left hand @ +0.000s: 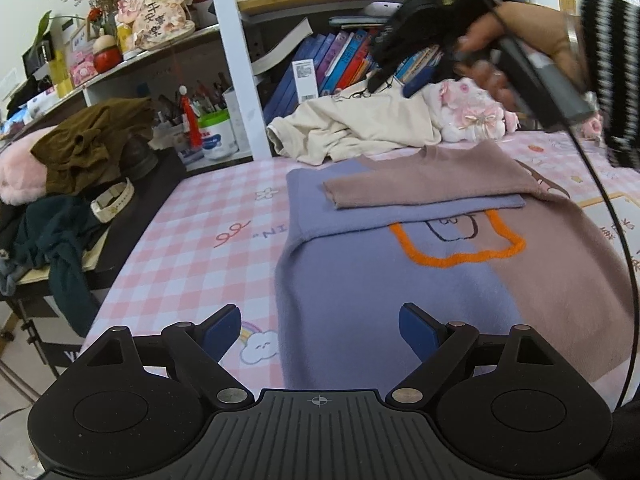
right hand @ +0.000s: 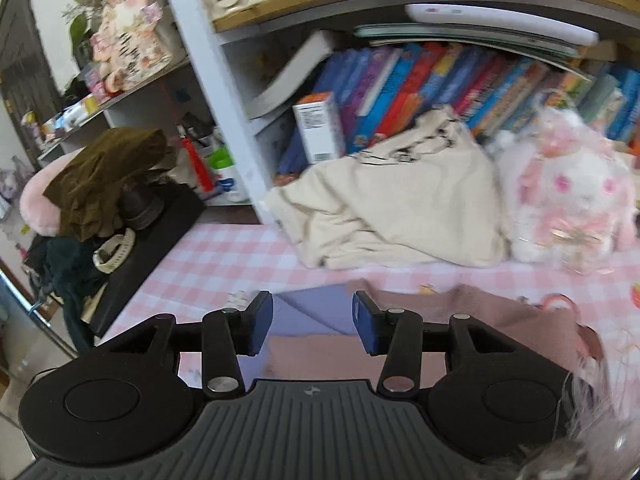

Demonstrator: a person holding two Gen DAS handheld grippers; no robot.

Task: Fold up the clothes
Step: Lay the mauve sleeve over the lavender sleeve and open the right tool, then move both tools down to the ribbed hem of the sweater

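the left gripper (left hand: pixel 320 330) hovers low over the pink checked bedsheet (left hand: pixel 192 256), blue pads spread wide, gripping nothing. the right gripper (right hand: pixel 313 325) is likewise parted and empty, held up above the far end of the bed by a hand (left hand: pixel 516 46) in a striped sleeve. bookshelves (right hand: pixel 420 80), a cream garment (right hand: pixel 392 216), a white-and-pink plush toy (right hand: pixel 572 200) and an olive cloth pile (left hand: pixel 88 140) crowd the far edge. the sweater (left hand: pixel 360 288), half lavender and half mauve with an orange outline, lies flat on the sheet, both sleeves folded across its chest.
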